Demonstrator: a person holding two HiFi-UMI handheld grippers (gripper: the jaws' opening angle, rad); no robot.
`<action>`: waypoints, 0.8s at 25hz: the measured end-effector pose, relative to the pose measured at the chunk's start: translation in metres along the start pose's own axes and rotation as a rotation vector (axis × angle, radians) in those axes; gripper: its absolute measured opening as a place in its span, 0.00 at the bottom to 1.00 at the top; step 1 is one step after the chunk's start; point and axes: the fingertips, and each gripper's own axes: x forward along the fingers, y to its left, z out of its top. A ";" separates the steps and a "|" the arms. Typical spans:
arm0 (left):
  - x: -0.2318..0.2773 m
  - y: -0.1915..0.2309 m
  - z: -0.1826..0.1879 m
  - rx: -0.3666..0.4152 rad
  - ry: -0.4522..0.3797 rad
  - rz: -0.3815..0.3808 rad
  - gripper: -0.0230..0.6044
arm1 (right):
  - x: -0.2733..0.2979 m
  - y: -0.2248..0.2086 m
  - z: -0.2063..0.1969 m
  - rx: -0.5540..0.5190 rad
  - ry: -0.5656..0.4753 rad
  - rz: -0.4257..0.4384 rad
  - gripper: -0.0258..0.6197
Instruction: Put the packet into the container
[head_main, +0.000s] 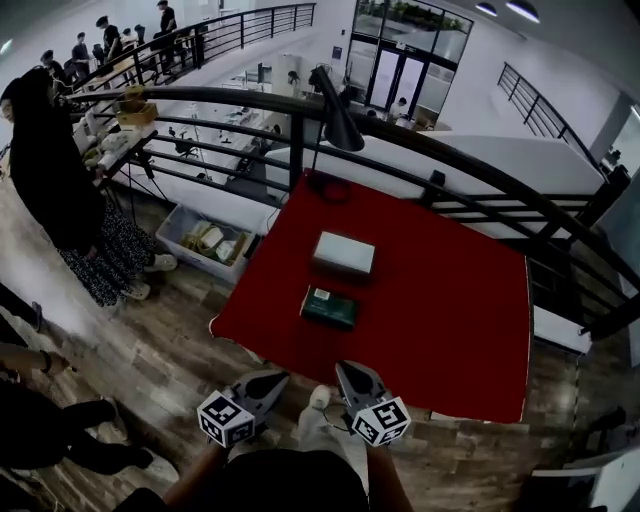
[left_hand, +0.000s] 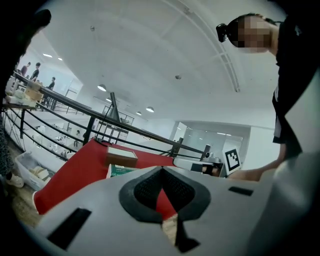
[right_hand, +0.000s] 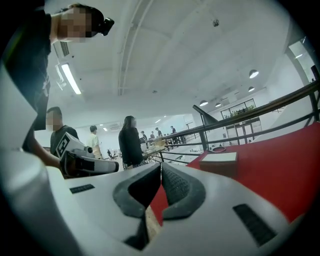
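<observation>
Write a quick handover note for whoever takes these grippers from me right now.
Left gripper: shut, empty, held short of the red table.
Right gripper: shut, empty, beside the left one.
Green packet: flat on the table, just on the near side of the container, not touching it.
Done: nothing yet.
Left: grasp the packet and put it into the container.

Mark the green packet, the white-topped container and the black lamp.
green packet (head_main: 329, 308), head view, middle of its top face.
container (head_main: 344, 253), head view, middle of its white top.
black lamp (head_main: 338, 122), head view, on its cone shade.
</observation>
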 end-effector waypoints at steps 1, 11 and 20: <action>0.012 0.006 0.008 0.005 -0.003 0.004 0.05 | 0.008 -0.011 0.003 -0.004 0.006 0.012 0.07; 0.101 0.061 0.052 0.003 -0.040 0.077 0.04 | 0.062 -0.105 0.030 -0.020 0.079 0.081 0.08; 0.148 0.091 0.073 -0.025 -0.055 0.099 0.05 | 0.094 -0.149 0.041 -0.064 0.108 0.142 0.08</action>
